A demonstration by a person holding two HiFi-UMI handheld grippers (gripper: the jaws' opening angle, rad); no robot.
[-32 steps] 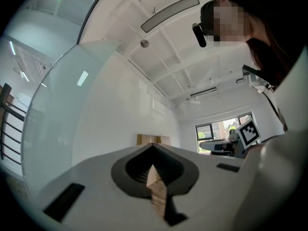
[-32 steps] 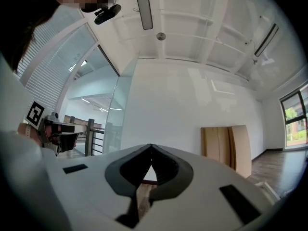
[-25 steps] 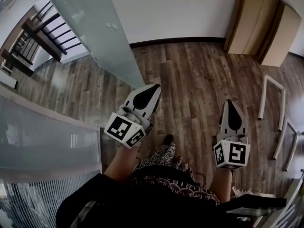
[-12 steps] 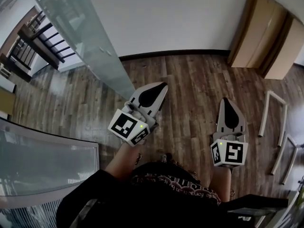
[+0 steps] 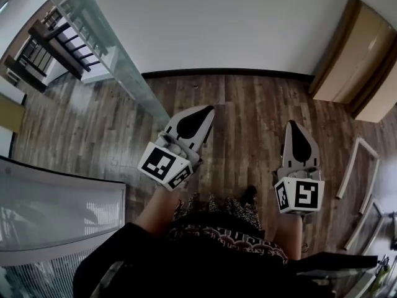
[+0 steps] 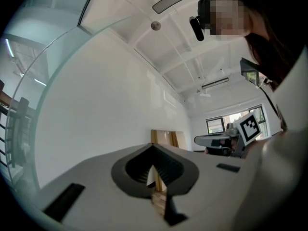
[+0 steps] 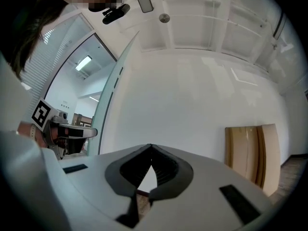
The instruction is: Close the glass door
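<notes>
- Jaws on the left white two-jaw gripper (image 5: 206,110): pressed together at the tips, nothing between them.
- Same for the right white two-jaw gripper (image 5: 291,125) (tips together, empty).
- The tall frosted glass door (image 5: 118,61) stands angled just left of the left gripper; can't tell if they touch.
- Both grippers hang over the dark wooden plank floor (image 5: 248,104).

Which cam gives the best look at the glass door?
Head view: the glass door shows as a long panel from above, at upper left, angled out across the wood floor. The left gripper view catches only its curved edge at far left. The right gripper view shows just a thin, nearly edge-on strip.
</notes>
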